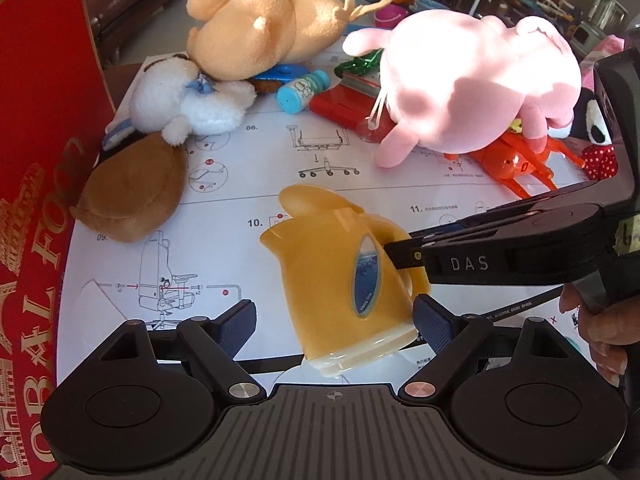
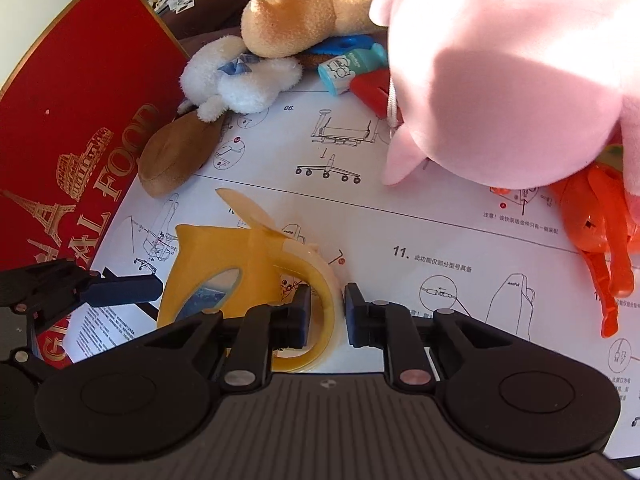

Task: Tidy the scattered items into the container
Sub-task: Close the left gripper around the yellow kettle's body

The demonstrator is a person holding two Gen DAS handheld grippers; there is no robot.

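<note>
**Right wrist view: kettle handle between the pads, grasp in progress**

Right wrist view shows my right gripper (image 2: pixel 327 316) set narrow, one pad inside the loop of the handle and the other outside it. The thing between them is the yellow translucent plastic toy kettle (image 2: pixel 224 276), lid flipped up, lying tilted on the white printed assembly-instruction sheet (image 2: pixel 400 216). I cannot tell whether both pads (image 2: pixel 356 312) already touch the handle; a thin gap seems to remain on the outer side.

My left gripper (image 1: pixel 334 320) stands wide, its pads on either side of the kettle's base. One pad appears to touch the body; the other is well apart.

Step in hand, as I judge it: picking up the kettle by its handle, with the left gripper steadying it.

Next move calls for:
1. Closing the right pads fully on the handle.
2. Lifting clear of the sheet.
3. Carrying toward the red cardboard box with gold lettering (image 2: pixel 80 120), which stands just beside the sheet on the left and which I take to be the container.

Beyond the kettle, uncollected items remain: a brown plush pouch (image 1: pixel 132 196), a white fluffy plush toy (image 1: pixel 180 100), a tan plush animal (image 1: pixel 256 28), a large pink plush pig (image 1: pixel 472 80) and an orange plastic crab toy (image 1: pixel 508 160).
</note>
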